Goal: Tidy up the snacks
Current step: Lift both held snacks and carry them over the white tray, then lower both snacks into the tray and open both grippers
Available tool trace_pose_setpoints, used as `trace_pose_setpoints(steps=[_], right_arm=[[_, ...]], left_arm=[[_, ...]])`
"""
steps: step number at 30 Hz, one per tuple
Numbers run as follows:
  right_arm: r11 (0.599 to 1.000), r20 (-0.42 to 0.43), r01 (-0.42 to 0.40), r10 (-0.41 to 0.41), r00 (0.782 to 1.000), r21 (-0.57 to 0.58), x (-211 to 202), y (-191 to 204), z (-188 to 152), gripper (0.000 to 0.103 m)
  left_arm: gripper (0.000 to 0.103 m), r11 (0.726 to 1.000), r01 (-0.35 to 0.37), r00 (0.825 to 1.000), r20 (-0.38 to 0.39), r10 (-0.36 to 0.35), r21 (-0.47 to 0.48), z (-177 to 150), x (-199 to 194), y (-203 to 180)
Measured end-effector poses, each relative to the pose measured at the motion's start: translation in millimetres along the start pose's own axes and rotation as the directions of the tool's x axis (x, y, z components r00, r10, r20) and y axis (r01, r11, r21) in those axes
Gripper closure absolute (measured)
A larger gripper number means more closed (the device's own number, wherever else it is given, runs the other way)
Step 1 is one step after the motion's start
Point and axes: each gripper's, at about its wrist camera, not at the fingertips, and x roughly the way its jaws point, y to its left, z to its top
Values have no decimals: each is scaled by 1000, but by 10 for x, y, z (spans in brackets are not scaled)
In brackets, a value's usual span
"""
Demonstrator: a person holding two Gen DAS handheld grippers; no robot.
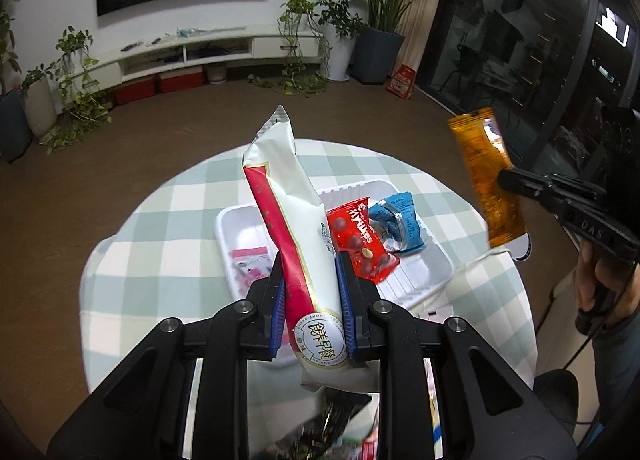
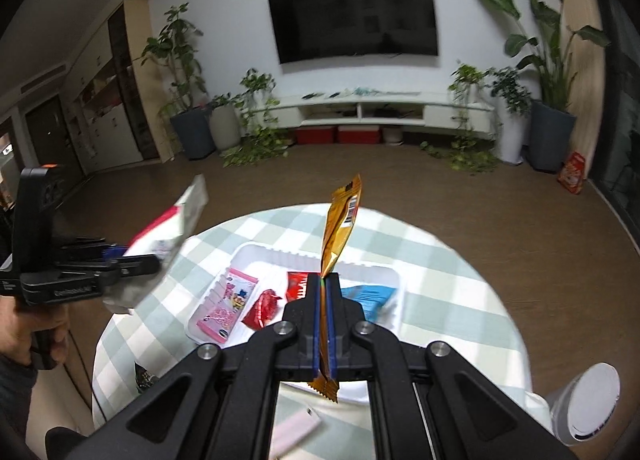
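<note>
Snacks held: 2 packets are up in the air, 1 in each gripper, both above the round checked table (image 1: 160, 228).
Left gripper (image 1: 310, 300): clenched on the lower part of a white-and-red packet (image 1: 288, 212), which stands almost upright between the blue pads (image 1: 343, 296), its sealed top tipping slightly left.
Right gripper (image 2: 323, 320): clamped tight on a thin orange packet (image 2: 340, 228), edge-on, with a short tail poking out below the jaws.
Hand pose: each gripper points forward and down over the table; a hand (image 1: 596, 280) wraps the right tool's handle, and another hand (image 2: 28, 324) holds the left one, seen at the picture edges.
White tray (image 2: 256, 252): it sits on the table beneath both grippers and already holds a red chocolate bag (image 1: 360, 240), a blue packet (image 1: 396, 224) and a pink packet (image 2: 230, 304).
Risk 1: the tall white-and-red packet is gripped low, so I think it could flop over or slide out if swung.
Risk 2: the 2 grippers hang fairly near each other; lowering both together might make them collide or knock the tray's contents.
Far side: plants (image 2: 256, 116) and a wall screen (image 2: 352, 12) beyond.
</note>
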Motion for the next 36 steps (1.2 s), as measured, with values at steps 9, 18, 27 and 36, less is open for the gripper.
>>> trace_pose_setpoints(steps=[9,18,27,36], right_arm=[[999,-127,-47,50,991,25,818,-29,-145,100],[998,-184,-34,43,982,52,1158,-158,-282,100],[998,-207,-30,40,978,50,1253,-186,-354,100],[999,-233,-21,30,972,38,1311,-162,-418,99]], left_arm=[[82,999,35,996,-87,-35,-2,25,923,16],[82,999,33,990,-139,-31,11,-90,1440,-13],[82,1000,28,986,-165,-26,7,-195,1639,26],[82,1000,22,985,-173,-21,0,-253,1702,58]])
